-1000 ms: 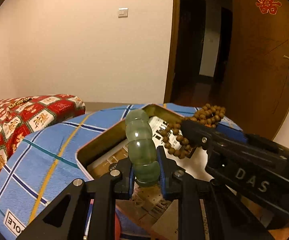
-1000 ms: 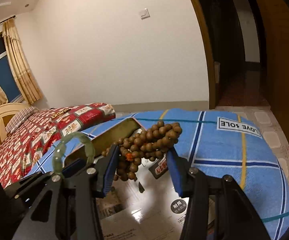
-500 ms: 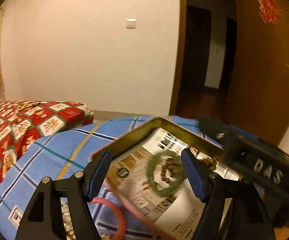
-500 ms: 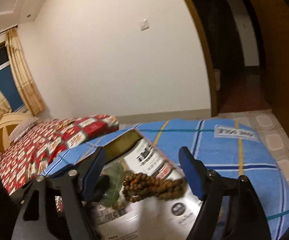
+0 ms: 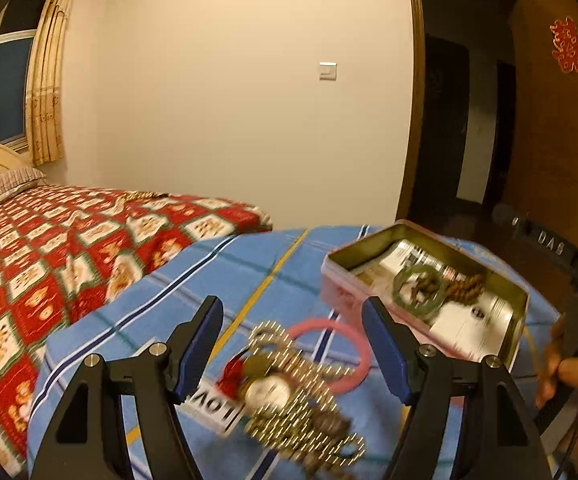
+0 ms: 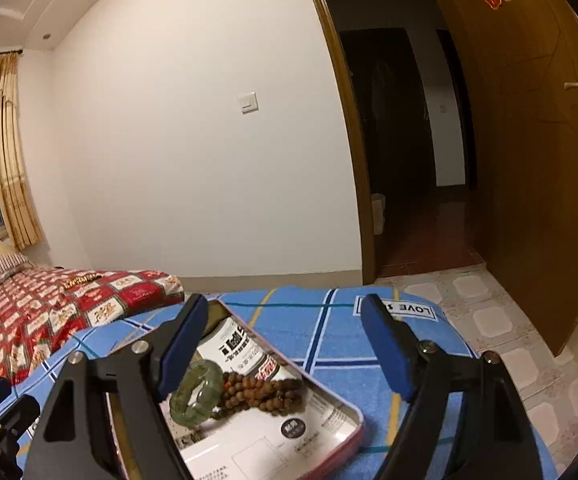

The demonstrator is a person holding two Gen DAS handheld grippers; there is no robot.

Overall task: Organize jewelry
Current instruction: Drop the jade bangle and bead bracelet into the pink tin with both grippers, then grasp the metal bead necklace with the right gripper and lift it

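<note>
A shallow metal tin [image 5: 513, 300] [image 6: 341, 404] lined with printed paper holds a green jade bangle [image 5: 419, 293] [image 6: 197, 392] and brown wooden prayer beads [image 5: 463, 289] [image 6: 261, 392]. My left gripper [image 5: 293, 344] is open above a blurred pile of gold chain jewelry with a watch face [image 5: 289, 392] and a pink ring bangle [image 5: 353, 344] on the blue cloth. My right gripper [image 6: 281, 344] is open and empty above the tin. The right gripper's body [image 5: 545, 240] shows at the right of the left wrist view.
A blue plaid cloth [image 5: 193, 280] [image 6: 369, 332] covers the low round surface. A bed with a red patterned quilt [image 5: 69, 248] [image 6: 49, 312] lies to the left. An open wooden door [image 6: 529, 160] and tiled floor are to the right.
Both grippers opened and let the green bangle and the wooden beads drop into the tin. Both then pulled back; the left one swung left over the gold jewelry pile.
</note>
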